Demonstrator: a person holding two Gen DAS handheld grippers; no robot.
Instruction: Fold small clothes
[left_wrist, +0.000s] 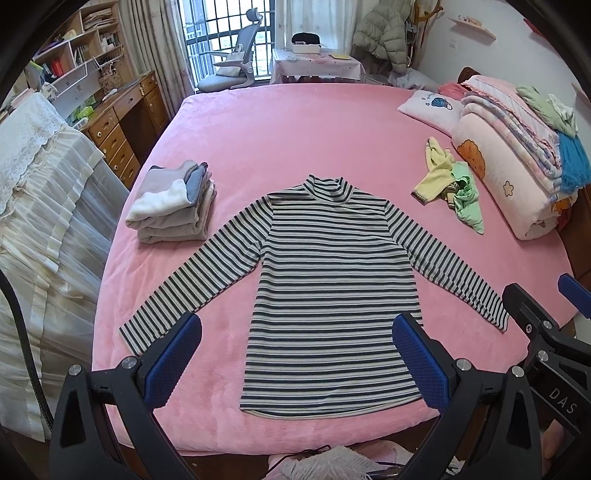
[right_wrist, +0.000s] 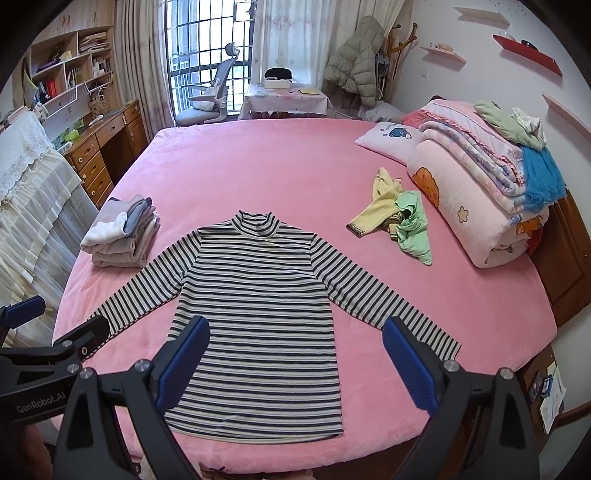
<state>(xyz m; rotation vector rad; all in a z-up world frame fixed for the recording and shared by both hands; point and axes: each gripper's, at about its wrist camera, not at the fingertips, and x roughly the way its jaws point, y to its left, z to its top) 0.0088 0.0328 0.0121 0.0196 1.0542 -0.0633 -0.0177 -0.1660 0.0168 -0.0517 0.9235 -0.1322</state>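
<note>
One striped shirt, one stack of folded clothes, two loose garments (yellow, green), one pillow, two grippers.

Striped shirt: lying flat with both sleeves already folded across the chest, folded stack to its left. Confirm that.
Not quite. The striped shirt lies flat, but both sleeves are spread out to the sides, not folded across the chest, as the right wrist view shows. The folded stack is indeed to its left.

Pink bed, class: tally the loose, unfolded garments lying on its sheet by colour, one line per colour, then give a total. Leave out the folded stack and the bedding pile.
Striped turtleneck top, spread flat: 1
Yellow garment, crumpled: 1
Green garment, crumpled, touching the yellow one: 1
Total: 3
</note>
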